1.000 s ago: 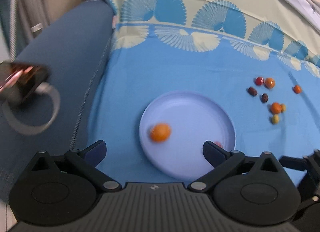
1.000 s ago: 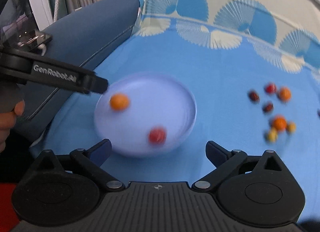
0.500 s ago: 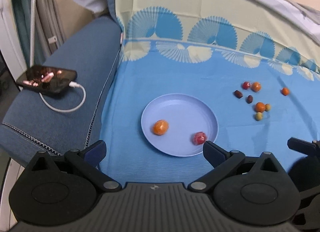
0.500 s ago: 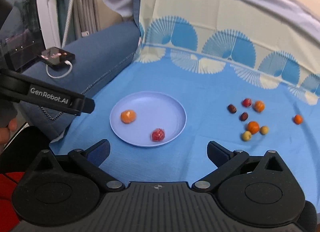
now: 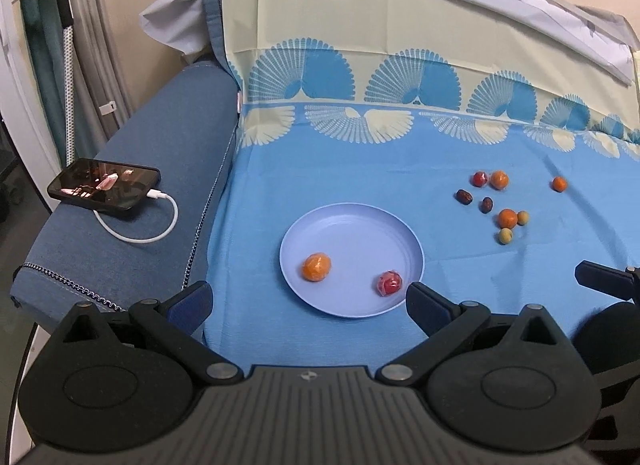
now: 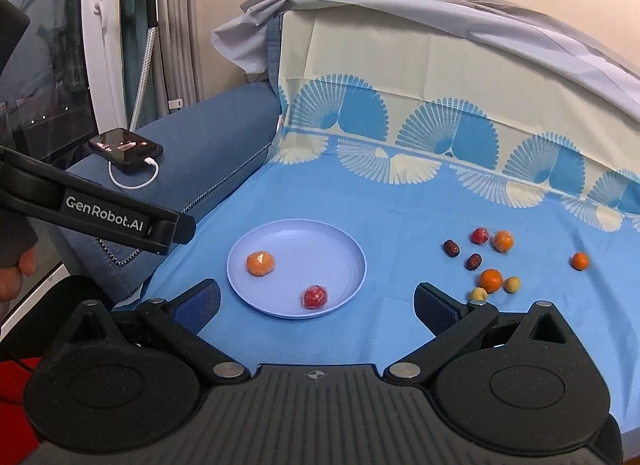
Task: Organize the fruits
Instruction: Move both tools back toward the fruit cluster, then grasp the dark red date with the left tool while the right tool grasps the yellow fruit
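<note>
Lilac plate (image 6: 352, 265) holding two fruits, both tools spread, gripping nothing, dark dates (image 6: 451, 248) lying slantwise

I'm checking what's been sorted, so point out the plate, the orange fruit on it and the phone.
plate (image 6: 344, 249), right wrist view, bare far floor.
orange fruit (image 6: 260, 263), right wrist view, its middle.
phone (image 5: 105, 184), left wrist view, screen centre.

right tool (image 5: 608, 277) cut by frame edge | loose fruits (image 5: 506, 219) kinds unclear

Right gripper (image 6: 316, 301) fingers wide apart, plate (image 6: 344, 243) w/ orange fruit (image 6: 260, 263), red fruit (image 6: 315, 297)
</note>
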Tool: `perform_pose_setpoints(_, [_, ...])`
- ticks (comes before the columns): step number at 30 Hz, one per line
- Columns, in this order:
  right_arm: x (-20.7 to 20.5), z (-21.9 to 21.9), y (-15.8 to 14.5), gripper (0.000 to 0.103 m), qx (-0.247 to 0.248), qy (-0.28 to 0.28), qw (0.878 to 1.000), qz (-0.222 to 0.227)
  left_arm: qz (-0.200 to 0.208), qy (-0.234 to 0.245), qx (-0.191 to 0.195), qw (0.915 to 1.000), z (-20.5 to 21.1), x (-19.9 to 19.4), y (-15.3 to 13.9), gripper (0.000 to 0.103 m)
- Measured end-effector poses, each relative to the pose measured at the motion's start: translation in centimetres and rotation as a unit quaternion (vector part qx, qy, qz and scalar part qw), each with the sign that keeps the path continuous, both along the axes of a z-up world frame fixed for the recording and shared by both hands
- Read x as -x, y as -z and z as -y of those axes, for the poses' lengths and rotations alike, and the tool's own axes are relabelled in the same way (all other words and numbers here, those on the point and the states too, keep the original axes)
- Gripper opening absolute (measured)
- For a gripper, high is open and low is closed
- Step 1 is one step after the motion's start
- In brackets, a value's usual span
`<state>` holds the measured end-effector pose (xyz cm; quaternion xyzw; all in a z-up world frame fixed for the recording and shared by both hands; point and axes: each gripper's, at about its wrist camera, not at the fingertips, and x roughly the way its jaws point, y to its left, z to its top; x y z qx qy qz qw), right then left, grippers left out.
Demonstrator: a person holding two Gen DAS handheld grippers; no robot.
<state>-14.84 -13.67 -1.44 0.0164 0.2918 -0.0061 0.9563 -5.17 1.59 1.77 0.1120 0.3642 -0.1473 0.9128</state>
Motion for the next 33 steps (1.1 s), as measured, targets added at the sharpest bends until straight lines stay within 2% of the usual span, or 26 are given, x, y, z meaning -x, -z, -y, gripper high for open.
perform_pose_setpoints(9, [-0.6, 1.0, 0.9, 0.102, -0.023, 0.01, 1.0, -0.015, -0.025, 0.005, -0.003, 0.9997, 1.0, -1.1, 1.0, 0.103])
perform_pose_setpoints(16, [-1.8, 2.1, 2.0, 0.102, -0.044, 0.015, 0.999, -0.026, -0.039, 0.011, -0.014, 0.9991, 3.3, -2.6, 1.8, 0.103])
perform_pose_setpoints(19, [-2.3, 3.4, 2.6, 0.102, -0.053, 0.034, 0.998, -0.03, -0.044, 0.014, -0.022, 0.9987, 4.5, -3.5, 2.1, 0.103])
perform_pose_setpoints(24, [-3.4, 7.5, 4.4, 0.102, -0.059, 0.108, 0.992, -0.04, -0.064, 0.021, -0.022, 0.9975, 6.8, -5.7, 2.7, 0.103])
perform_pose_setpoints(33, [-7.0, 16.9, 8.6, 0.102, 0.005, 0.242, 0.97, -0.037, -0.082, 0.054, -0.052, 0.9938, 14.9, -11.5, 5.3, 0.103])
